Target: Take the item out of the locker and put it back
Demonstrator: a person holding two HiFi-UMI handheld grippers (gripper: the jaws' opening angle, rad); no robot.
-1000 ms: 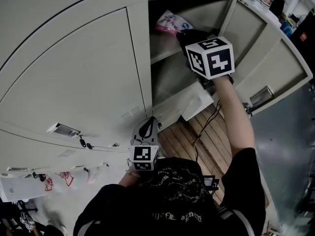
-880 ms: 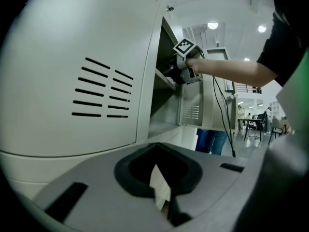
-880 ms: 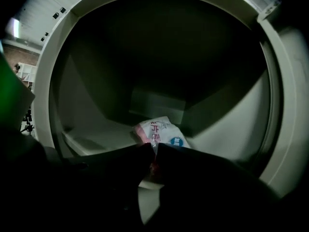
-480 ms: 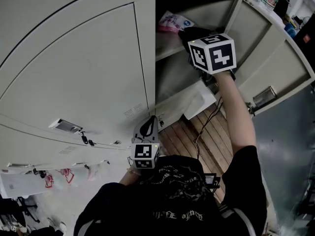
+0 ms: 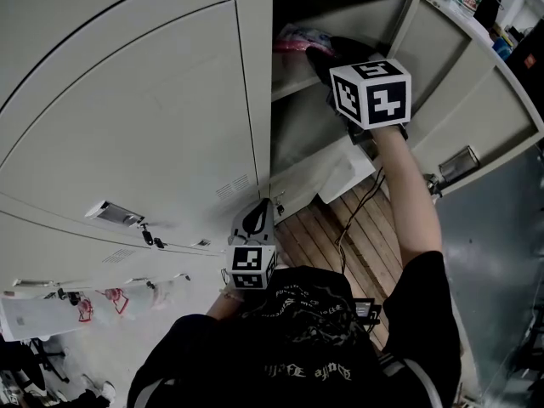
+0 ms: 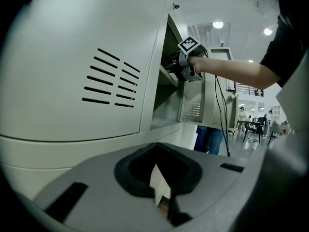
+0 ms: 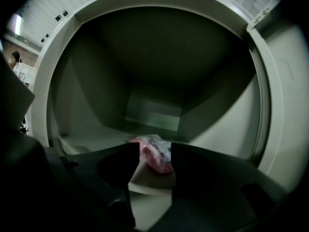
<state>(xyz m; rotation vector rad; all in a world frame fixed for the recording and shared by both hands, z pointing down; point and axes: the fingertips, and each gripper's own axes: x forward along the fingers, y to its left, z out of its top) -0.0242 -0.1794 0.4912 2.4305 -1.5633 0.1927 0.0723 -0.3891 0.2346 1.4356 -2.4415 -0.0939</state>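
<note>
Note locker [image 5: 153,126] compartment open, door [image 5: 476,100] swung fully aside to give straight access to the upper shelf [image 5: 293,82]. Find right claw [image 7: 153,151] reached in at shelf level, jaws just opened and spread wide, gripping nothing. Locate pink packet [image 5: 297,37] lying flat on the shelf, between the jaw tips but free of the pads. Judge put-back as made, withdrawal pending. See left claw [image 6: 161,192] parked low by the closed lockers, jaws together, empty, clear of the doorway.
</note>
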